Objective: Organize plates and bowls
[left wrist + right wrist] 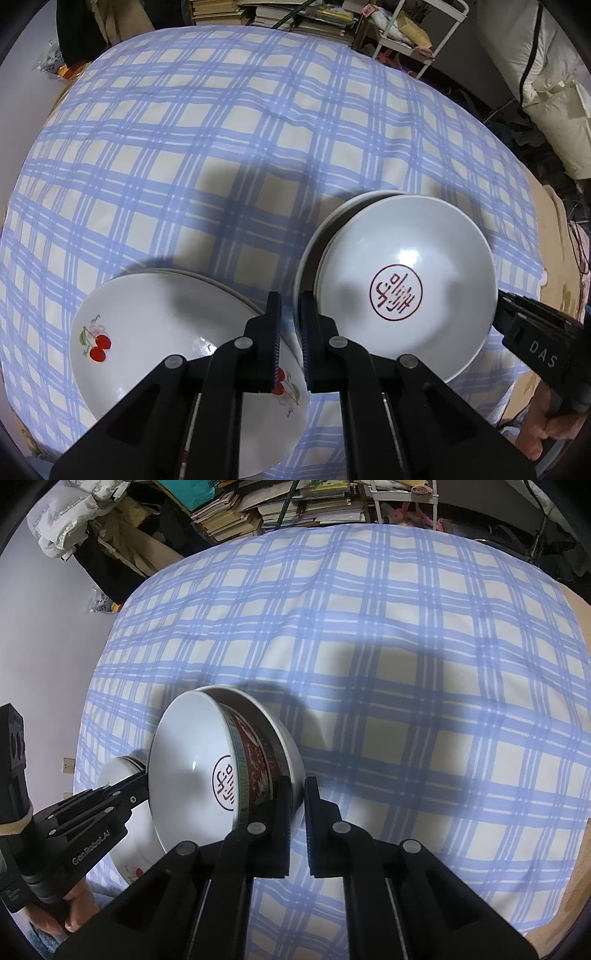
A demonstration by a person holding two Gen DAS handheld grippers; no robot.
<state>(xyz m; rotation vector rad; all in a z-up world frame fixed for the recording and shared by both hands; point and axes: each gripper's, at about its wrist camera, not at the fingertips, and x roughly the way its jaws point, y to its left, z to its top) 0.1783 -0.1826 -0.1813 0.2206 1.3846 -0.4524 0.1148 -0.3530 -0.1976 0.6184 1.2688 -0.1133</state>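
Two stacks sit near the front edge of the desk (pixel 221 147) with the blue-check cloth: cherry plates (pixel 155 332) on the left, and just beside them a seal-marked bowl (pixel 402 280) nested in a plain white bowl (pixel 314 240) on the right. The top bowl sits off-centre, its rim shifted toward the right, so the under-bowl's edge shows on the left and far side. Left claw (pixel 290 325) is narrow, fingers nearly together with a slim gap and nothing visibly between them, sitting over the gap between the two stacks right by the bowls' left rim. Right claw (pixel 297 797) is also narrow, a small gap, and looks empty; its left finger (pixel 280 812) is against or very close to the bowls' right wall, contact cannot be confirmed. Judged step: squaring up the bowl nest. To do it well, push the top bowl's rim from the right low and slow, brace the under-bowl from the left, and keep clear of the plates. Glazed ceramic on cloth likely slides, so use small nudges.
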